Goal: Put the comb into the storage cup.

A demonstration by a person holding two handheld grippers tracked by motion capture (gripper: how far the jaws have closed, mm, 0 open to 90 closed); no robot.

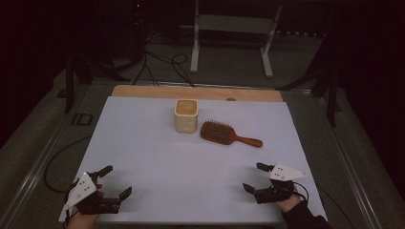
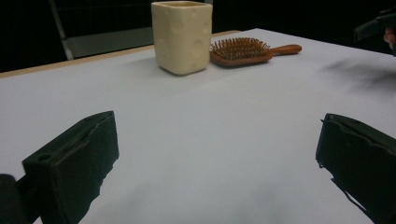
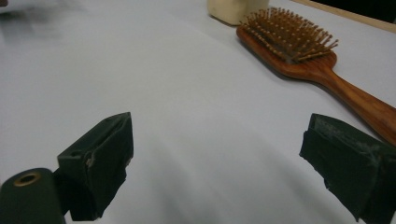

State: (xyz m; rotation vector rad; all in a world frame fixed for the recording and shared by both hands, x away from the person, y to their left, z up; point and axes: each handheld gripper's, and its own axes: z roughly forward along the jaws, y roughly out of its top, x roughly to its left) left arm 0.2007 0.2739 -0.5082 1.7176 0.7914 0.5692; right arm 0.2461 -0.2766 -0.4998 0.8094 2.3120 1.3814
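Hairbrush lies ahead of right gripper's spread fingers.

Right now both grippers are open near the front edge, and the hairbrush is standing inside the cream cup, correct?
Not quite. The hairbrush lies flat on the table beside the cream cup, bristles up, as the high view shows. Left gripper and right gripper are open.
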